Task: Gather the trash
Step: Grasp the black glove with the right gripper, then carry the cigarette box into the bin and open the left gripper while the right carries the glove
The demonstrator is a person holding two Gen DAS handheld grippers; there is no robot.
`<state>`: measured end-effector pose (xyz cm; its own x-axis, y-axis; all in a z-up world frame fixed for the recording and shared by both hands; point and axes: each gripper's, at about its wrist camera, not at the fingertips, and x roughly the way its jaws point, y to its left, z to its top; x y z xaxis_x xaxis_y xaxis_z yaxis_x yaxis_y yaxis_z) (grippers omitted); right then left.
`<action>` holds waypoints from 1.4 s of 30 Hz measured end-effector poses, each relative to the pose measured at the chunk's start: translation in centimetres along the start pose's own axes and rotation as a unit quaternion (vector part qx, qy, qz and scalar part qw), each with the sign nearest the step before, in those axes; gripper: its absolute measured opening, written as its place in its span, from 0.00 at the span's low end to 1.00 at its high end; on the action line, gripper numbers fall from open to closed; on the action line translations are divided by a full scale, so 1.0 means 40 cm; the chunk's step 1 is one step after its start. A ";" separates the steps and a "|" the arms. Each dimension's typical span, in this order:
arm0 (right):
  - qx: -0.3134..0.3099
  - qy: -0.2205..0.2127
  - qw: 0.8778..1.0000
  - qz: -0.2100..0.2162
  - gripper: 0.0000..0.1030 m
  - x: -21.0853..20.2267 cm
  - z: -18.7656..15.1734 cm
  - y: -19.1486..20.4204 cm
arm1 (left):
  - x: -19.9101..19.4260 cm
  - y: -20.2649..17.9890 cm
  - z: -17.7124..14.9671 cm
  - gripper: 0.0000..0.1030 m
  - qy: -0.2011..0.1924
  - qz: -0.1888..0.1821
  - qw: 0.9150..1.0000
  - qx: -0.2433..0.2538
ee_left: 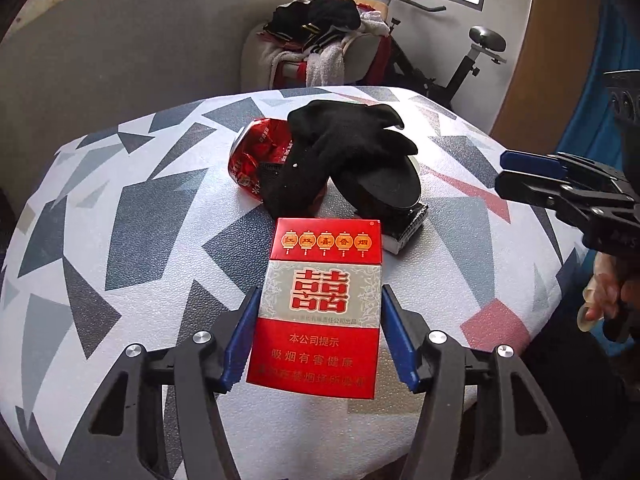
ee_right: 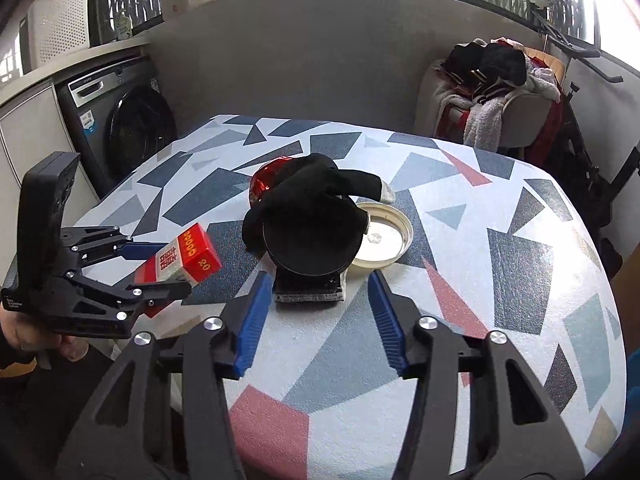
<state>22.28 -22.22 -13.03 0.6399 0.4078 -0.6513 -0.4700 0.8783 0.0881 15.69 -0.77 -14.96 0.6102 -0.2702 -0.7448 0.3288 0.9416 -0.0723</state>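
A person is collecting trash from a patterned worktop (ee_right: 500, 264). The left gripper (ee_left: 318, 334) is pinching a red cigarette pack (ee_left: 320, 304) between its jaws, holding it lifted near the worktop's edge. The right gripper (ee_right: 316, 320) is hovering with jaws partly spread and holding nothing, just short of a small black box (ee_right: 308, 290) under a black disc (ee_right: 312, 240) and black glove (ee_right: 308, 184). A crushed red can (ee_left: 256, 152) and white lid (ee_right: 384, 240) are lying nearby. Next, the pack probably needs carrying to a bin, none visible.

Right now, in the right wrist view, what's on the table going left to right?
Cigarette pack held in the left tool → crushed red can → black glove → white lid.
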 end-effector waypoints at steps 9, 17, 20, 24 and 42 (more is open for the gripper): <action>0.008 0.027 1.000 0.004 0.38 0.176 0.116 0.068 | -0.070 0.068 -0.019 0.56 -0.038 -0.008 0.997 -0.067; 0.012 0.040 0.999 -0.022 0.14 0.253 0.137 0.101 | -0.105 0.110 -0.049 0.56 -0.052 -0.008 0.994 -0.098; -0.001 0.016 1.000 -0.024 0.11 0.218 0.145 0.111 | -0.113 0.128 -0.059 0.56 -0.057 -0.008 0.992 -0.112; -0.001 -0.027 1.000 -0.006 0.11 0.145 0.178 0.106 | -0.122 0.129 -0.064 0.56 -0.060 -0.008 0.991 -0.119; -0.029 -0.074 0.995 0.062 0.11 -0.204 0.052 0.099 | -0.264 0.026 -0.104 0.56 -0.069 -0.032 0.994 -0.077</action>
<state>16.46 -21.55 -5.81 0.6554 0.5481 -0.5196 -0.5821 0.8050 0.1149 6.58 3.89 -9.93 0.6874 -0.3460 -0.6385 0.2622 0.9382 -0.2261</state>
